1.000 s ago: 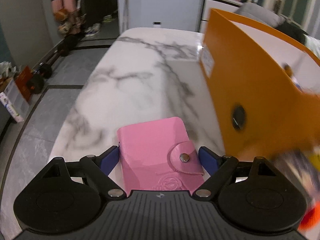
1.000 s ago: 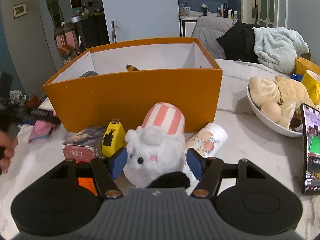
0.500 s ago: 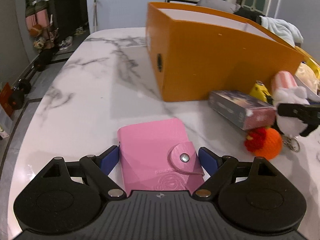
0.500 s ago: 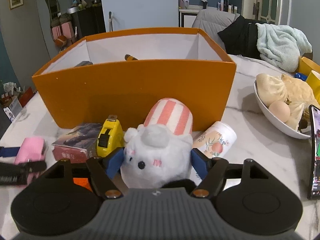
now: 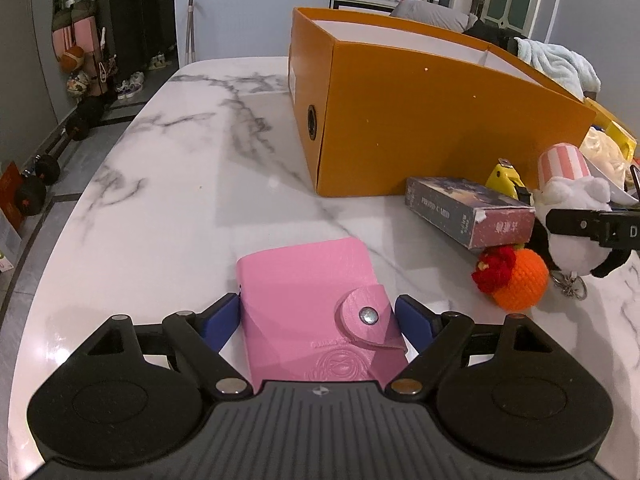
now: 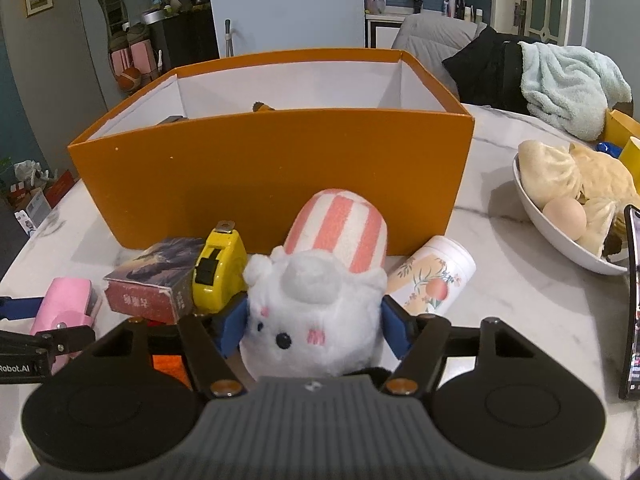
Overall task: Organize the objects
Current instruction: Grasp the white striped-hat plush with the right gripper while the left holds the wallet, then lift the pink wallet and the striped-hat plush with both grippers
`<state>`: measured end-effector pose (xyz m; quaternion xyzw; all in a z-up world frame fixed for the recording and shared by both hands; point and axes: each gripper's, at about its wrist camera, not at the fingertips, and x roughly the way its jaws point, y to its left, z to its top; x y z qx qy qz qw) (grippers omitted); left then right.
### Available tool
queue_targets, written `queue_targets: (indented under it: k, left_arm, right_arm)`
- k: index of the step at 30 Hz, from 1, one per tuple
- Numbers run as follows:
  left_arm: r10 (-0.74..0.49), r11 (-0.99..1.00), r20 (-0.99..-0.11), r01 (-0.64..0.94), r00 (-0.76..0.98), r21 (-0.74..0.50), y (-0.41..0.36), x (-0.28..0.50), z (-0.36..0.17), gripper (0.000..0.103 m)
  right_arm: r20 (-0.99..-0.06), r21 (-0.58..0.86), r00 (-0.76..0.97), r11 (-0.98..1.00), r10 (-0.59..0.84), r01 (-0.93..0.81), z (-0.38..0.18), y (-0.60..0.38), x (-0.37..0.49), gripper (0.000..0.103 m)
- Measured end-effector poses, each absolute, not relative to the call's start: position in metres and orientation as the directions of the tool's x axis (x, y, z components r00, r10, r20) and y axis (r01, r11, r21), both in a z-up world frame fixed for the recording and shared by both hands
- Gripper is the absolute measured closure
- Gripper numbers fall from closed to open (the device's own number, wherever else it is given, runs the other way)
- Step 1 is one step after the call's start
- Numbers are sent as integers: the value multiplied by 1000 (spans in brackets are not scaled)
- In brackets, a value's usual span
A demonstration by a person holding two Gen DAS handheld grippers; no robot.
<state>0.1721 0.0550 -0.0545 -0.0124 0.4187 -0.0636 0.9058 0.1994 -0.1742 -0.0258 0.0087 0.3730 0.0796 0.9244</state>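
My left gripper (image 5: 318,314) is shut on a pink snap wallet (image 5: 312,304) low over the marble table (image 5: 192,184). The wallet also shows in the right wrist view (image 6: 66,304). My right gripper (image 6: 314,324) is shut on a white plush toy with a pink-striped hat (image 6: 316,300), also seen in the left wrist view (image 5: 572,216). An open orange box (image 6: 272,168) stands behind the toy; it shows in the left wrist view (image 5: 420,120) to the right of the wallet.
In front of the box lie a card box (image 6: 156,284), a yellow tape measure (image 6: 218,268), a floral white bottle (image 6: 432,280) and an orange knitted ball (image 5: 516,276). A white bowl of buns (image 6: 572,196) and a phone (image 6: 632,300) are at right.
My left gripper swung right with the wallet, bringing the box and table items into view. My right gripper edged closer to the box with the plush toy.
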Motion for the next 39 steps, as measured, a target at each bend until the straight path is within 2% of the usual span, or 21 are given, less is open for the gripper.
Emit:
queue_targets:
  k: [14,26,39]
  left_arm:
    - [-180,984,-735,110,654,-143,60,142,-29,7]
    - [-267,964,-708,191,654,-187,36,100,-8,8]
    - [-327,943,-637,288,698,-168,11,111,41,8]
  right_arm:
    - [-644,112,741,982,189,-153,3,-189,159,33]
    - [-633,153,734,969,246,-193,14,-201,93,33]
    - [-575,134,768,959,281,-251,54,-194,78,33]
